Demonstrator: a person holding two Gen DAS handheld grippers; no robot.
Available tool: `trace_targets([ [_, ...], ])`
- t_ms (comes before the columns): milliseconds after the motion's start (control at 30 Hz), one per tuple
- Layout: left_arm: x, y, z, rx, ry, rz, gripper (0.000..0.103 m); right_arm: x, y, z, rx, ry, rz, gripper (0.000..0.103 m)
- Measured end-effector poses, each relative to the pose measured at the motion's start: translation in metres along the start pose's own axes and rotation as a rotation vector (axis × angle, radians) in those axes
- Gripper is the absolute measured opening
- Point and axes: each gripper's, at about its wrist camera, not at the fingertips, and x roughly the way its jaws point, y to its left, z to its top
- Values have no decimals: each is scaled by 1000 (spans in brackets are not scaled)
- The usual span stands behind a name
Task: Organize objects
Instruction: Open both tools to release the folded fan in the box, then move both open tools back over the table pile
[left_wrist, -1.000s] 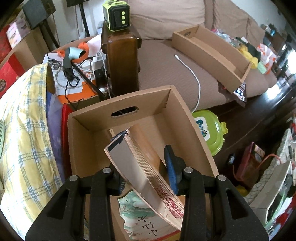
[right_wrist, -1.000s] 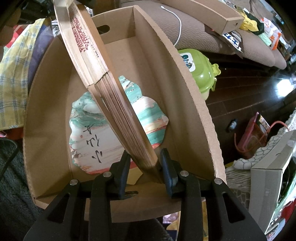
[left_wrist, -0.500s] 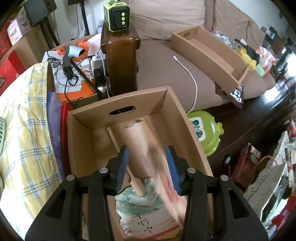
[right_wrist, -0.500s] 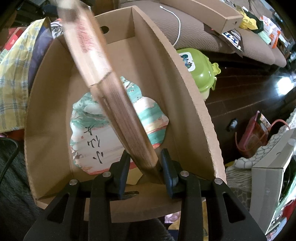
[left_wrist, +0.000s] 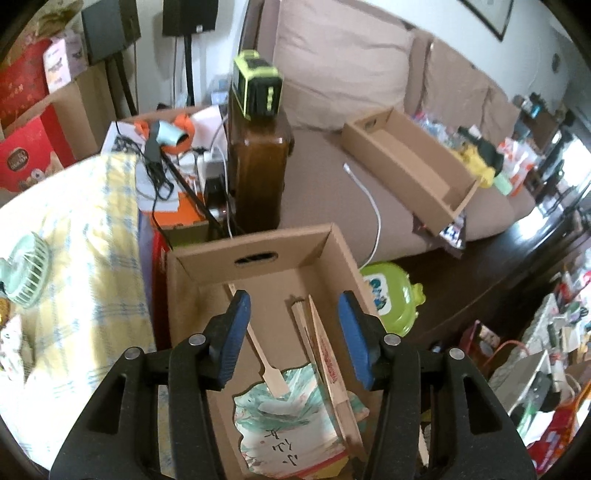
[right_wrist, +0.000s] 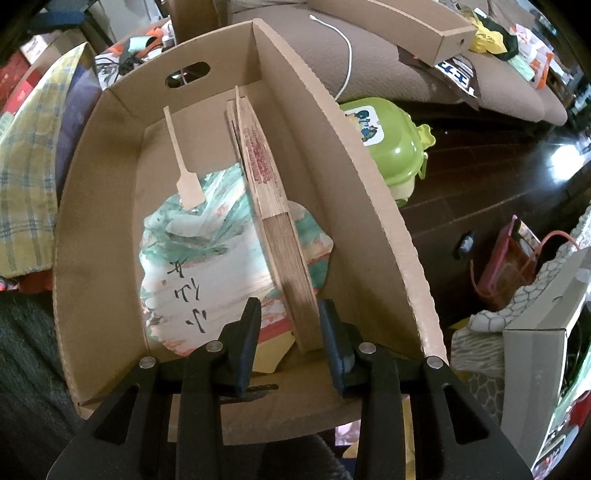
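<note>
Two fans in cardboard box (right_wrist: 373, 206): folded fan (right_wrist: 275, 206) atop painted fan (right_wrist: 207, 266).

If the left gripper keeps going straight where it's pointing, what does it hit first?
Probably the floor of the cardboard box, near the flat fan's wooden handle. The left gripper is open and empty, with the folded fan slightly right of its line; depth is uncertain.

left gripper (left_wrist: 293, 332) jaws just opening, nothing between the pads; right gripper (right_wrist: 290, 345) angled down, apparently gripping the folded fan (right_wrist: 273, 218)
</note>
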Motion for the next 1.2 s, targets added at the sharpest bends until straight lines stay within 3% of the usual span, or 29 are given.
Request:
trace_targets([
  [133, -28, 5, 7, 2, -46, -21, 49, -2, 3, 1, -4, -9, -7, 42],
  [467, -87, 20, 3, 38, -78, -71, 49, -24, 16, 6, -54, -118, 50, 49],
  [567, -104, 36, 1, 45, -83, -55, 52, -28, 17, 7, -54, -138, 64, 49],
  [700, -119, 74, 0, -28, -43, -70, 56, -28, 17, 8, -50, -131, 61, 51],
  [1033, -160, 177, -11, -160, -110, 43, 56, -23, 27, 8, -53, -109, 46, 51],
  [1200, -178, 212, -29, -126, -135, 143, 57, -21, 38, 8, -99, -113, 22, 52],
])
